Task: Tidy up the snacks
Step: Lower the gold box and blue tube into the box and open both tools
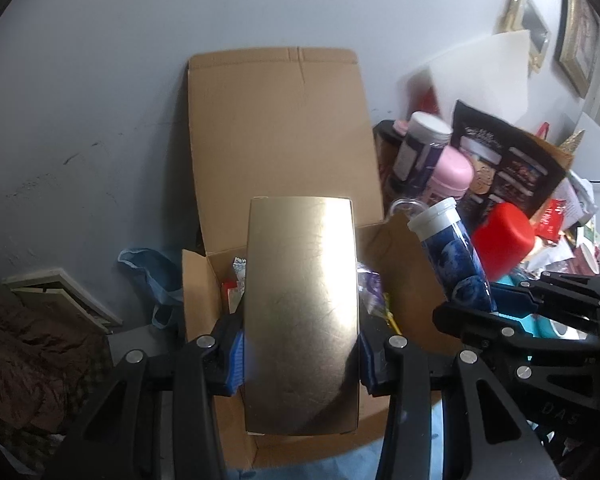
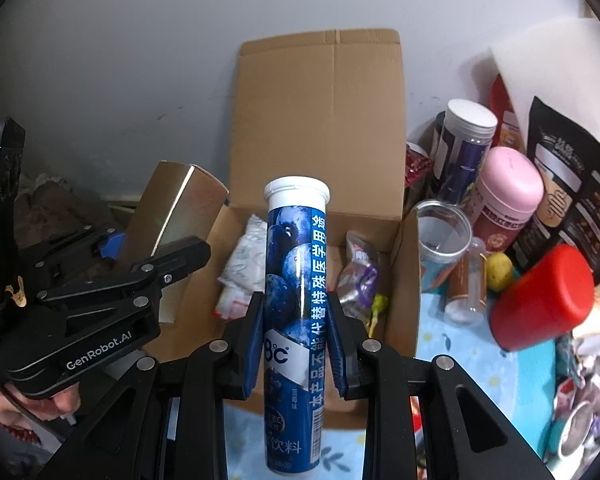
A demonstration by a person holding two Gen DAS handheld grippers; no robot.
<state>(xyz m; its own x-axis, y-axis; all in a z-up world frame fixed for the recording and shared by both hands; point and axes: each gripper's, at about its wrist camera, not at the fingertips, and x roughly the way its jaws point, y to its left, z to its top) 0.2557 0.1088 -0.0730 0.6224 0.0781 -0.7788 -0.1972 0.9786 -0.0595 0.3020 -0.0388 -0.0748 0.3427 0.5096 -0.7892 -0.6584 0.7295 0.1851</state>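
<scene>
hovering above the open brown cardboard box [image 1: 284, 128], two snacks are being carried at once. a flat, shiny gold rectangular carton [image 1: 302, 312] is being pinched across its width by the left gripper [image 1: 302, 354], the blue pads pressing on its two long edges near the lower half. in the left wrist view it is filling the centre, with the box interior behind it at 12 o'clock. a slim blue cylindrical tube with a white cap and blueberry print [image 2: 296, 300] is being clamped by the right gripper [image 2: 296, 344] around its lower middle, cap pointing up toward 12 o'clock in the right wrist view, over the box floor.

the carton is being judged as light and fairly stiff, but its glossy faces look slippery and its thin walls could dent if squeezed harder; the edge-to-edge hold is judged the sensible one. the tube is being judged as rigid, smooth plastic, light, and likely to pivot or slide between the pads because it is round; a grip nearer its middle is judged steadier than one at the cap.

already lying in the box are a white crinkled packet [image 2: 244, 256] at 10 o'clock of the tube and a purple-and-silver wrapper [image 2: 358, 280] at 3 o'clock. a red cylindrical container [image 2: 540, 300] and a pink-lidded jar [image 2: 508, 196] are sitting outside, at 3 o'clock of the box.
</scene>
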